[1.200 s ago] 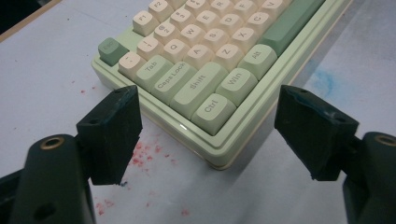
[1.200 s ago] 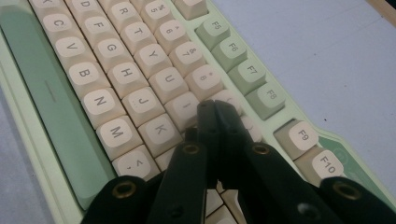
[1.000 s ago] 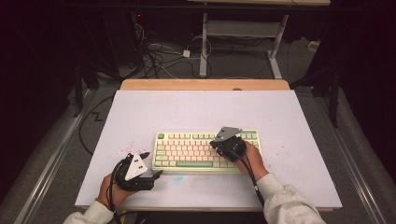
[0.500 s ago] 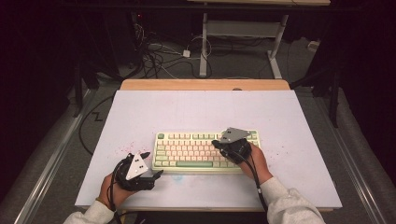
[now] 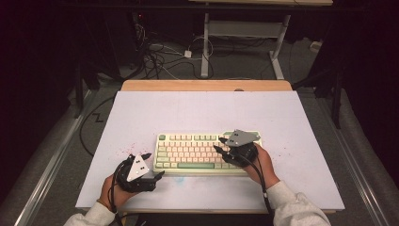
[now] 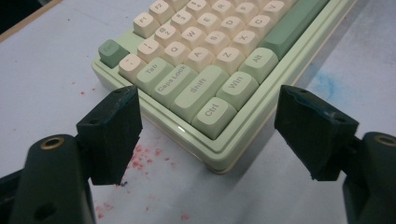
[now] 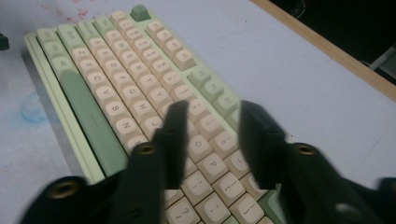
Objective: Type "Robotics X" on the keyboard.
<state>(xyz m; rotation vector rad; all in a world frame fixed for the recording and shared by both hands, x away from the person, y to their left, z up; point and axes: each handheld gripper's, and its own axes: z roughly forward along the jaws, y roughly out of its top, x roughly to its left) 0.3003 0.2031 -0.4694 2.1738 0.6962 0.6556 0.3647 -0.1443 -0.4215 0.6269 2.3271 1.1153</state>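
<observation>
Pale-green plastic keyboard with cream keycaps [image 5: 207,150] lying mid-table on white board [image 5: 202,113] from above; right gripper [image 5: 220,149] over its right keys, left gripper [image 5: 153,165] parked off its left corner. Along left claw: spread wide, nothing held. Along right claw: just been opening above keys, nothing between. Likely mid key-pressing, more remaining.

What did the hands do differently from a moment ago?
The right gripper over the keyboard has just been opening its jaws, with nothing between them, and it drew slightly toward the keyboard's right end. The left gripper stayed open beside the keyboard's near left corner; the keyboard did not move.
</observation>
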